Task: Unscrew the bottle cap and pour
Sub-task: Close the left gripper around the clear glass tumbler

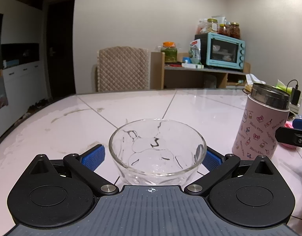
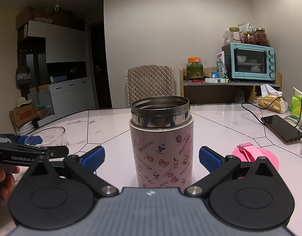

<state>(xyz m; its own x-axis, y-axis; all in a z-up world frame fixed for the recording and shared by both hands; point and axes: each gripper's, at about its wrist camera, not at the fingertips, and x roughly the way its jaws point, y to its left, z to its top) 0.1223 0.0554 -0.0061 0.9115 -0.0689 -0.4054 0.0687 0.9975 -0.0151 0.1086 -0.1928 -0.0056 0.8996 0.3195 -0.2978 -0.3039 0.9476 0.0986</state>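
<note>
A clear glass bowl (image 1: 156, 135) stands on the pale tiled table (image 1: 131, 106), right between the blue pads of my left gripper (image 1: 153, 156), which is open with both pads close to the bowl's sides. The pink patterned bottle (image 2: 160, 137) stands upright and uncapped, its steel mouth showing. My right gripper (image 2: 151, 157) is open around it, with a gap on each side. Its pink cap (image 2: 255, 155) lies on the table just right of the bottle. In the left wrist view the bottle (image 1: 259, 129) stands to the right of the bowl.
A phone (image 2: 280, 127) with a cable, tissue packs (image 2: 271, 98) and small items crowd the table's right side. A padded chair (image 2: 150, 84) stands at the far edge. Behind it is a shelf with a blue toaster oven (image 2: 251, 63) and jars.
</note>
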